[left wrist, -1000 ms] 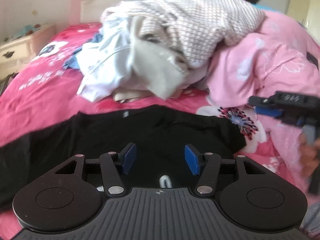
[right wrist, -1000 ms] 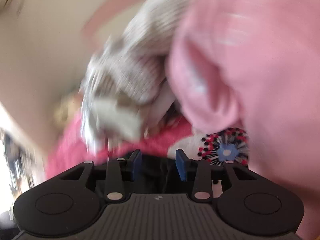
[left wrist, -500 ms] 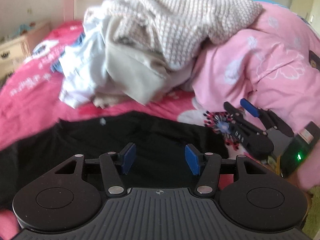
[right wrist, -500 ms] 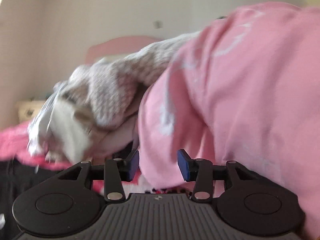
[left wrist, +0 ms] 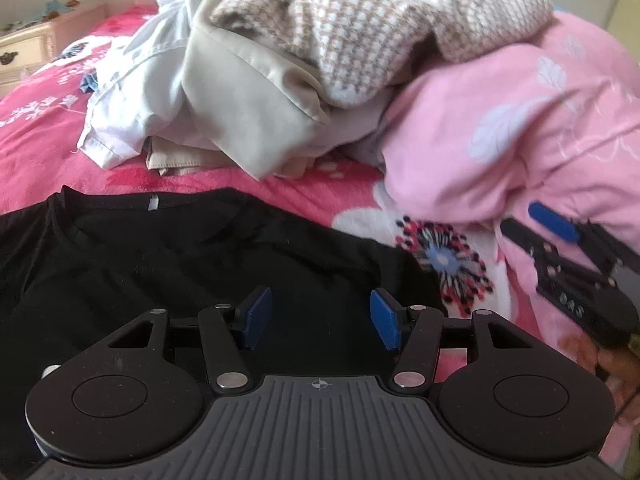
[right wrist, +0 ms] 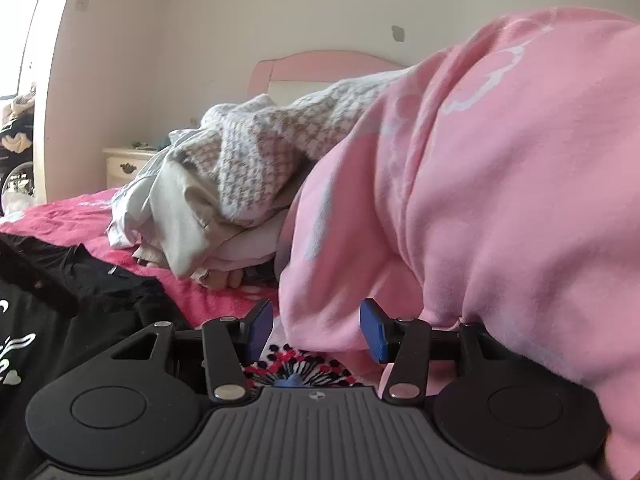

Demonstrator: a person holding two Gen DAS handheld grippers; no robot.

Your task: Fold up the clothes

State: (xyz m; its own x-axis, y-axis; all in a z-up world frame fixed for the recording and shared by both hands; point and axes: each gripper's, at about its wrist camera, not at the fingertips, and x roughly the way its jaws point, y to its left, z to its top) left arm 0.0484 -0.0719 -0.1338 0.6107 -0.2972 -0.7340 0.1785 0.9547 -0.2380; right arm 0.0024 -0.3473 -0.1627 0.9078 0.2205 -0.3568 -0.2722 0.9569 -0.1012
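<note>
A black T-shirt (left wrist: 168, 264) lies flat on the red flowered bedspread (left wrist: 40, 152), its collar toward the clothes pile. My left gripper (left wrist: 320, 318) hovers low over the shirt's right shoulder part, open, with only black cloth seen below the blue pads. My right gripper (right wrist: 316, 330) sits low by the bedspread's flower print, right against the pink quilt (right wrist: 500, 200). Its jaws are opening. A fold of quilt shows between the pads, which do not press on it. In the left wrist view the right gripper (left wrist: 534, 226) lies at the shirt's right, beside the quilt (left wrist: 520, 128).
A heap of unfolded clothes (left wrist: 312, 40), checked knit over beige and white pieces, rises behind the shirt; the right wrist view also catches the heap (right wrist: 248, 160). The bulky pink quilt fills the right side. A cream nightstand (right wrist: 128, 164) and pink headboard (right wrist: 320, 68) stand by the wall.
The left gripper has moved closer to the shirt and pile, still equally open. The right gripper has rolled upright, come down beside the quilt's edge, and its pads stand wider apart.
</note>
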